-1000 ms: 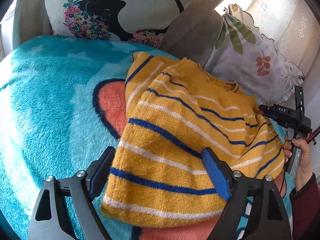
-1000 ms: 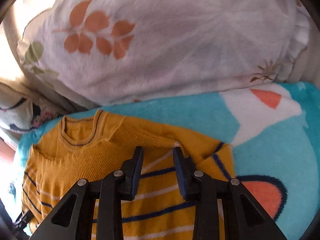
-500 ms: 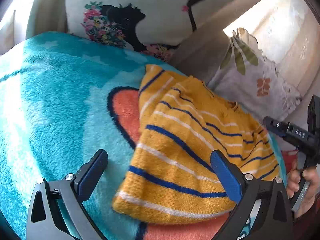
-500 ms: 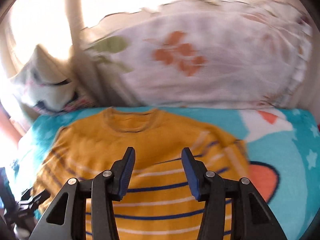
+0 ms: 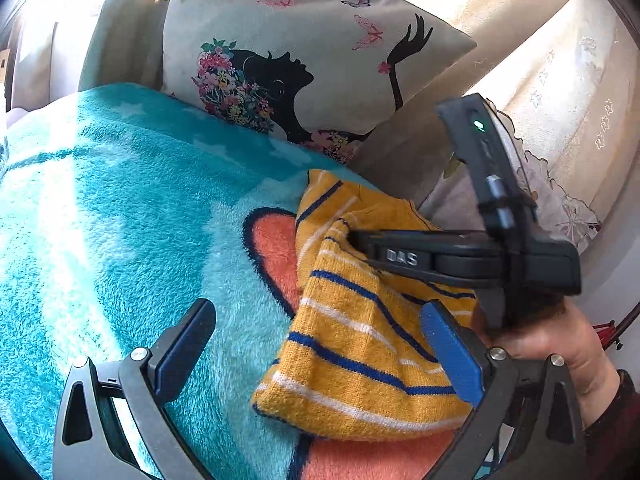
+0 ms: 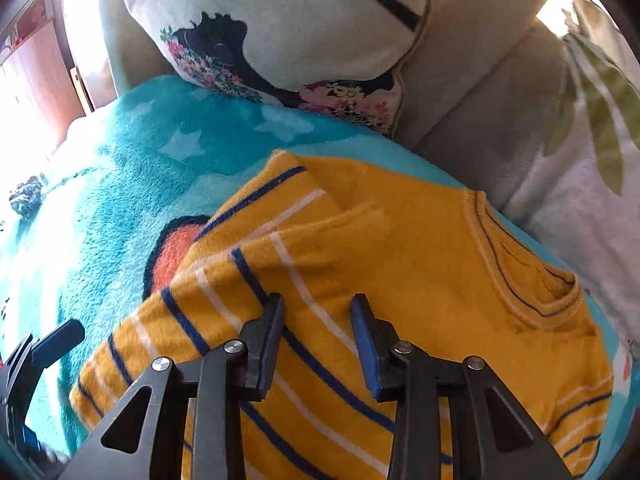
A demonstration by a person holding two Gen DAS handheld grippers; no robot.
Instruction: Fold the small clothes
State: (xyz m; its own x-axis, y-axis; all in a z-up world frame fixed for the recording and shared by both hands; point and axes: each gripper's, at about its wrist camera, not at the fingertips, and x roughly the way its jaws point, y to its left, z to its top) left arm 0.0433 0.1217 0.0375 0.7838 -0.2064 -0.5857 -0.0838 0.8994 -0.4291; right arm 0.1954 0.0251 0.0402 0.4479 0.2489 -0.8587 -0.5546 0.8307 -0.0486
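A small yellow sweater (image 5: pixel 360 332) with blue and white stripes lies partly folded on a teal fleece blanket (image 5: pixel 120 220). My left gripper (image 5: pixel 316 348) is open and empty, its jaws wide, at the sweater's near folded corner. My right gripper (image 6: pixel 318 340) is open and empty, hovering just above the sweater (image 6: pixel 400 280), whose collar (image 6: pixel 520 276) lies to the right. The right gripper also shows in the left wrist view (image 5: pixel 356 240), held by a hand (image 5: pixel 560 344) over the sweater. One left finger (image 6: pixel 56 336) shows in the right wrist view at lower left.
A white cushion with a black silhouette print (image 5: pixel 304 64) leans against the beige sofa back (image 6: pixel 460 92). A white leaf-print pillow (image 6: pixel 580 160) lies behind the collar. The blanket has an orange patch (image 5: pixel 276 256) beside the sweater.
My left gripper has drawn back to the left, so the sweater sits further right in its view. My right gripper has swung across over the sweater and opened somewhat wider.
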